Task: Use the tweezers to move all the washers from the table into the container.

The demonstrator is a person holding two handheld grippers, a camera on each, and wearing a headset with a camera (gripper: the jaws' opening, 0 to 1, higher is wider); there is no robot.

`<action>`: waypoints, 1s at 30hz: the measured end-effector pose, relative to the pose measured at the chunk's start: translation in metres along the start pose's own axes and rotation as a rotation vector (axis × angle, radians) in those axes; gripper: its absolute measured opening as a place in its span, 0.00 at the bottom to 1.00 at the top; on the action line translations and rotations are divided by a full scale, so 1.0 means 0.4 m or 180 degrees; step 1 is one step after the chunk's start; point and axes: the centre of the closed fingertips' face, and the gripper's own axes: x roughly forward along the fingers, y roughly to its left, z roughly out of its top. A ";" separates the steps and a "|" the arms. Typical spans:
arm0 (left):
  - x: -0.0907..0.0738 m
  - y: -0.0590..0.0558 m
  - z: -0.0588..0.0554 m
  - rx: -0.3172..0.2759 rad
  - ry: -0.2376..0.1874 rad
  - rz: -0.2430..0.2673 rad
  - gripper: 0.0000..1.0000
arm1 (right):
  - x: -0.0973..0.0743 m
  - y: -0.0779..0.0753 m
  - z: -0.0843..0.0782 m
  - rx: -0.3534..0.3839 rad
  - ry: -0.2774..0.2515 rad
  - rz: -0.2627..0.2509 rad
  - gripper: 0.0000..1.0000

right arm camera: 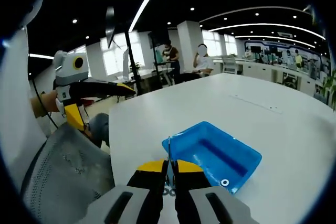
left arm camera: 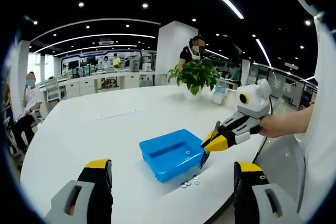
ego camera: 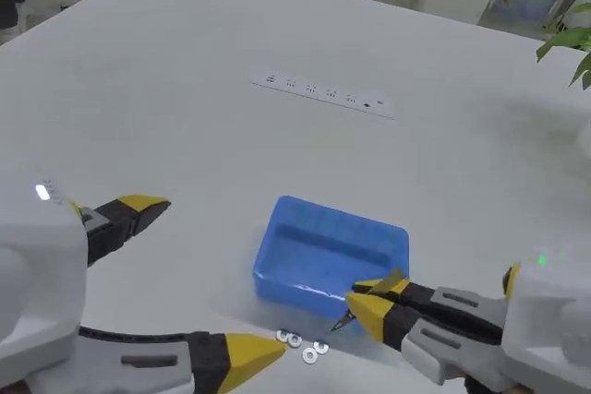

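Observation:
The blue container (ego camera: 305, 228) stands near the table's front edge, with one washer (left arm camera: 187, 152) lying on its floor (right arm camera: 224, 182). Several washers (ego camera: 301, 345) lie loose on the table just in front of it. My right gripper (ego camera: 362, 304) is shut on thin tweezers (ego camera: 342, 322), whose tips point down beside the container's front wall, a little above and right of the loose washers. In the right gripper view the tweezers (right arm camera: 169, 150) rise between the closed jaws. My left gripper (ego camera: 224, 275) is open and holds nothing, to the left of the container (left arm camera: 168, 156).
A white power strip (ego camera: 323, 92) lies flat farther back on the white table (ego camera: 185, 62). A potted plant (left arm camera: 195, 77) stands at the far side. A grey mesh chair (right arm camera: 63, 171) sits by the table edge. People are in the background.

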 end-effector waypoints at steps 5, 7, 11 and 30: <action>-0.002 0.004 -0.007 0.0026 0.0038 0.0004 0.99 | 0.029 -0.003 -0.042 -0.0003 0.0167 0.0097 0.02; -0.005 0.005 -0.009 0.0023 0.0044 0.0008 0.99 | 0.035 -0.001 -0.051 -0.0053 0.0223 0.0116 0.03; -0.010 0.011 -0.014 0.0006 0.0055 0.0035 0.99 | 0.041 0.009 -0.052 -0.0132 0.0232 0.0216 0.03; -0.015 0.006 -0.023 0.0043 0.0092 0.0041 0.98 | 0.034 0.015 -0.076 -0.0514 0.0411 0.0274 0.02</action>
